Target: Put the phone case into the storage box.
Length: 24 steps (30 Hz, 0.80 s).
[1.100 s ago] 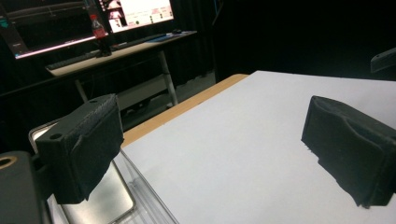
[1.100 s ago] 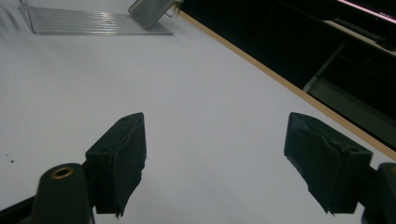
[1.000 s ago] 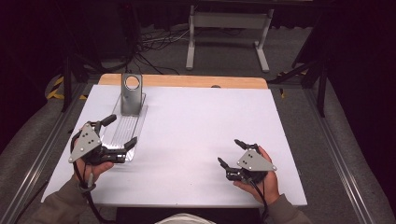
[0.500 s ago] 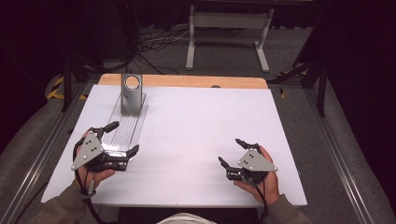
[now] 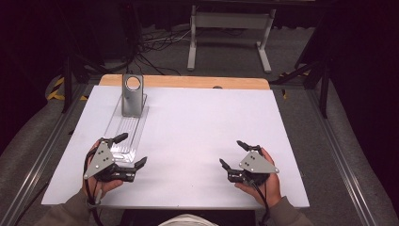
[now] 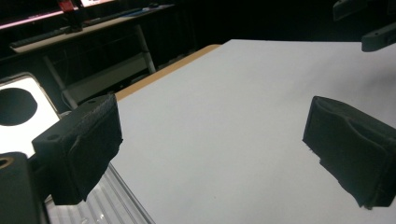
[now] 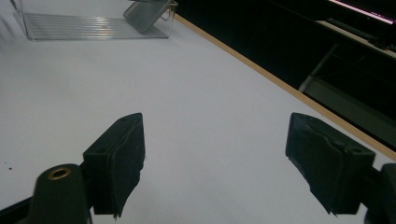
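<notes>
Two tools gaping, left tool over clear tray, right tool apart

Matt white table, smooth like paper, under both grippers. Clear glossy plastic tray with fine ribs, just ahead of the left gripper. Dull grey metal stand at the tray's far end. Black matt pads, a bit rough, on the left gripper. Same black pads on the right gripper. Bare wood edge far behind.
</notes>
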Motion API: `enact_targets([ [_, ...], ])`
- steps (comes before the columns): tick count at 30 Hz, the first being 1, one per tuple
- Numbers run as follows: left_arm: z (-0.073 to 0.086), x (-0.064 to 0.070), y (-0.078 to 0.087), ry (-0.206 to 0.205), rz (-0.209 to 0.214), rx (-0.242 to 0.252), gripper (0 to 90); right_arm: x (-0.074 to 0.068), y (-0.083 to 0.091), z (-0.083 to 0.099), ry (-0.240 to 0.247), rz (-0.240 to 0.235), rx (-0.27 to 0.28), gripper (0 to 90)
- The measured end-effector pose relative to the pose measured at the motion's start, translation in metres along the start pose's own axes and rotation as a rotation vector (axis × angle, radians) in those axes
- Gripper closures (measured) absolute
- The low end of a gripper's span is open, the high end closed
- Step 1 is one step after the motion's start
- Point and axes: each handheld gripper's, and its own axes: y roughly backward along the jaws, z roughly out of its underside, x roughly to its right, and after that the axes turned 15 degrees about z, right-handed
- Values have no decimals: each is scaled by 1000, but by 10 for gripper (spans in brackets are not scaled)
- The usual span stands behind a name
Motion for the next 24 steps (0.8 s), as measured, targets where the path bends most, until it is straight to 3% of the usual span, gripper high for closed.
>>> enact_targets([
  [9,10,0,1,29,18,-25,37,-2,-1,1,4,3,-7,192],
  [13,16,0,0,36,24,-61,36,-2,-1,2,-6,-1,-8,177],
  [16,18,0,0,49,24,-57,34,-1,-1,2,-10,-3,-9,169],
  [24,18,2,-4,40,40,-66,32,-1,1,2,2,0,1,170],
])
